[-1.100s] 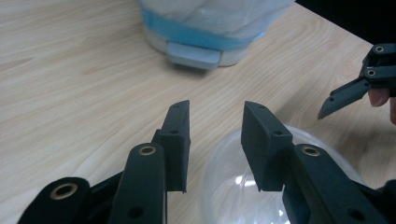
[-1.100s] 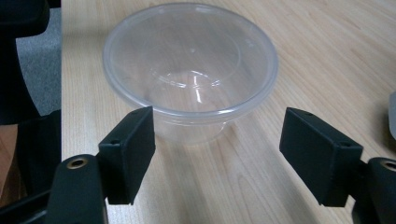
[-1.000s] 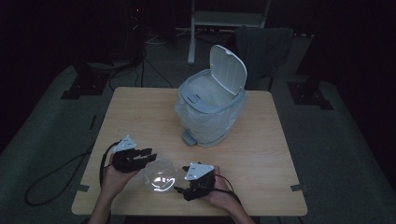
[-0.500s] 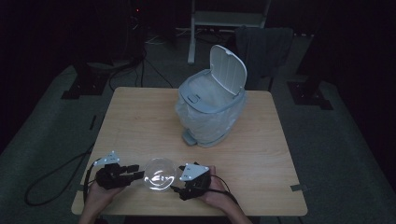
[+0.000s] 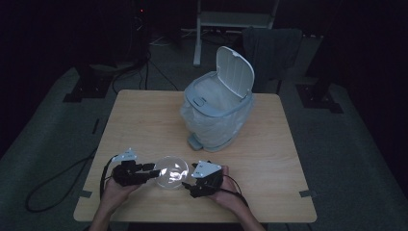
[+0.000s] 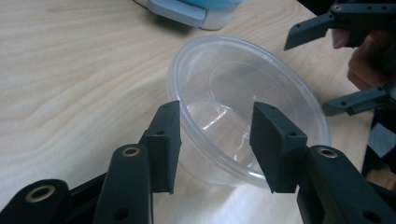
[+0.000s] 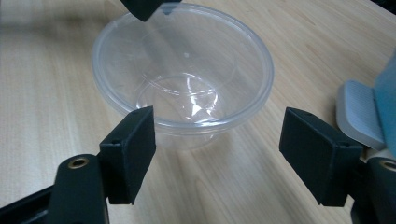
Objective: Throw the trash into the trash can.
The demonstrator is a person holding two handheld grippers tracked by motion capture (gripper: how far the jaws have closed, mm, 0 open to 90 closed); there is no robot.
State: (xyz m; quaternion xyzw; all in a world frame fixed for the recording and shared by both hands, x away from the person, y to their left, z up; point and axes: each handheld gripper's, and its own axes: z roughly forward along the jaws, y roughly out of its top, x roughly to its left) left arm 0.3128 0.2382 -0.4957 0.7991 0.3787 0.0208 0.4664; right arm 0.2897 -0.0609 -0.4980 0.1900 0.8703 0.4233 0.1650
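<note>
Clear round plastic bowl (image 5: pixel 171 172) sits btwn both tools: left tool (image 6: pixel 215 142) open, jaws straddling bowl's near wall; right tool (image 7: pixel 217 154) open, jaws wide, just short of bowl's rim.

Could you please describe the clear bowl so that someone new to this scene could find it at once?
On the light wooden table, look at the near edge, in front of the pale blue lidded bin. The round, see-through plastic bowl sits there upright and empty, the one transparent thing, between two black hand-held grippers.
</note>
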